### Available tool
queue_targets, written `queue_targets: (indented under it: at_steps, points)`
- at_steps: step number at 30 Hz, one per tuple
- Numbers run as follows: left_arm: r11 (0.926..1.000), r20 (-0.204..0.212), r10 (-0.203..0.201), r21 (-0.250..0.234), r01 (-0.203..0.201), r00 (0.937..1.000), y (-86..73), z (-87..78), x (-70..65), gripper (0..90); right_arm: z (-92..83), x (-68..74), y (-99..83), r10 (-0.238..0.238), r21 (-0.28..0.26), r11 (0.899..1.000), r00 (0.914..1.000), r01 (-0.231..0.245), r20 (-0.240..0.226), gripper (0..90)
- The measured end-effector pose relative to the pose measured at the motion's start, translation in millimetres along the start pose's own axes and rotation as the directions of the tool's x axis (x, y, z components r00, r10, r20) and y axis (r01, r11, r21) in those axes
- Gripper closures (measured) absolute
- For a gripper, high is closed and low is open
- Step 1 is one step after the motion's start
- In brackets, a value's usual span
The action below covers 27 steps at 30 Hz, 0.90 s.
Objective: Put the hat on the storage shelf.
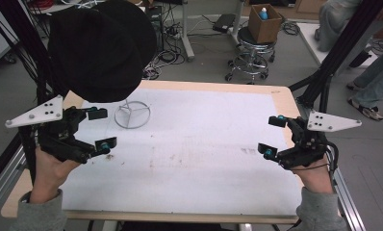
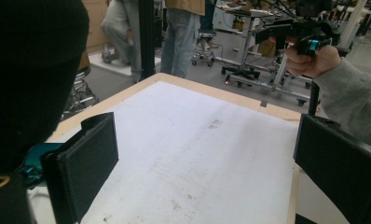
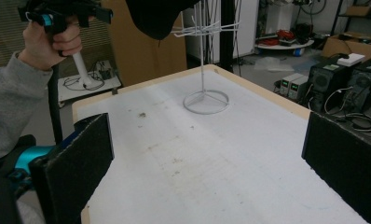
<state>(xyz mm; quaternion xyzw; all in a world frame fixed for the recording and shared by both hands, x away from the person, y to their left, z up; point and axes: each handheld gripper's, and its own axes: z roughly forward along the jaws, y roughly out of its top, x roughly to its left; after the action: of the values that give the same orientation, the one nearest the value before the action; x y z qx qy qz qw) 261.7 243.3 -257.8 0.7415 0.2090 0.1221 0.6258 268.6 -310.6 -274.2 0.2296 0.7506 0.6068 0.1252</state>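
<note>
Left gripper (image 1: 102, 129) and right gripper (image 1: 271, 136) held wide apart, jaws spread.

A black hat (image 1: 95, 48) tops a white wire stand (image 1: 132, 114) at 11 o'clock on a pale wood table (image 1: 281, 94) covered by a white sheet (image 1: 194, 154) with faint brown stains. Each black hand-held gripper, left (image 1: 102, 129) and right (image 1: 272, 135), shows teal accents and a light grey plate; the sleeves (image 1: 40, 211) are grey.

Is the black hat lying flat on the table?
No, the black hat hangs on the white wire stand, well above the table.
</note>
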Motion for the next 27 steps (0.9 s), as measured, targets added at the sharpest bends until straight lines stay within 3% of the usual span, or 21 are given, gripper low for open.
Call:
queue_targets:
  at_steps: [3, 5, 9, 15, 27]
  points:
    - [0.9999, 0.000, -0.011, -0.004, 0.011, 0.9999, -6.6, -0.9, 2.7, 6.8, -1.1, -0.9, -0.7, 0.007, -0.003, 1.000, 0.9999, -0.006, 0.011, 1.0]
    - [0.9994, -0.009, -0.028, 0.019, 0.028, 0.9996, -16.7, -2.4, 8.1, 6.8, -0.8, -1.9, -1.2, 0.012, -0.005, 1.000, 0.9998, -0.012, 0.018, 1.0]
    - [0.9972, -0.009, -0.074, -0.004, 0.074, 0.9972, -24.9, -4.0, 15.8, 6.7, 1.1, -2.7, -1.5, 0.012, 0.006, 1.000, 0.9993, -0.012, 0.037, 1.0]
    - [0.9980, -0.055, -0.054, 0.031, 0.056, 0.9970, -29.7, -2.0, 15.0, 6.7, 0.7, -3.4, -1.9, 0.013, 0.002, 1.000, 0.9986, -0.013, 0.052, 1.0]
    - [0.9962, -0.089, -0.087, -0.002, 0.087, 0.9922, -34.6, -13.9, 25.2, 6.8, 4.3, -14.2, -5.9, 0.039, 0.020, 0.999, 0.9957, -0.041, 0.085, 0.9]
